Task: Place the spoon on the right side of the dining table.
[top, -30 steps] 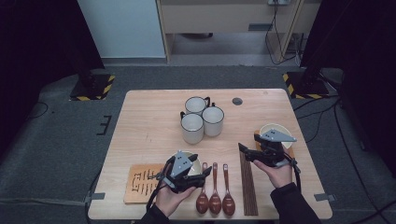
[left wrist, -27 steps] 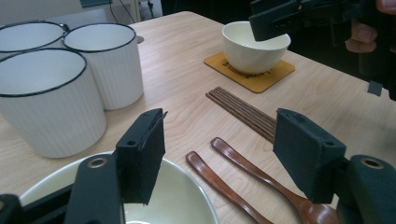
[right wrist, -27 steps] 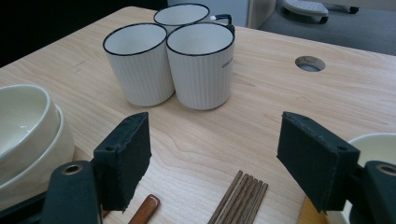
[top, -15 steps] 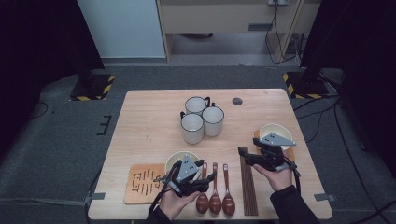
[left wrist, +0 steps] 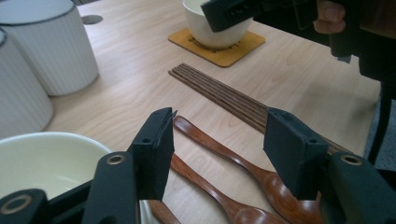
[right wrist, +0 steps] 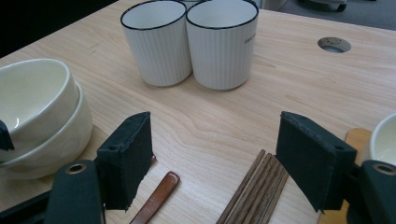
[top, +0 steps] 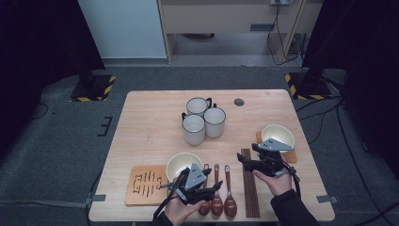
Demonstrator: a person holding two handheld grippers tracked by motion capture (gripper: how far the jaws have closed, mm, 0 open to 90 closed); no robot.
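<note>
The left hand-held gripper [top: 212, 184] sits low at the near edge of the table [top: 150, 122], palm up, its jaws pointing across the wooden spoons [top: 217, 197]. Its jaws have just been closing; they stand partly apart with the spoon handles [left wrist: 219, 151] below and between them, the pads pressing on nothing. A cream bowl [top: 184, 165] stands just beside this gripper, next to an orange coaster [top: 143, 185] with a cut pattern.

The right hand-held gripper [top: 245, 162] hovers level above the far end of the bundle of dark chopsticks [top: 250, 188], jaws apart and empty. Behind it a second bowl [top: 277, 134] rests on another coaster. Three white ribbed mugs [top: 205, 121] with dark rims stand mid-table, well apart from both hands. One mug [right wrist: 223, 44] carries small print, too small to read.
</note>
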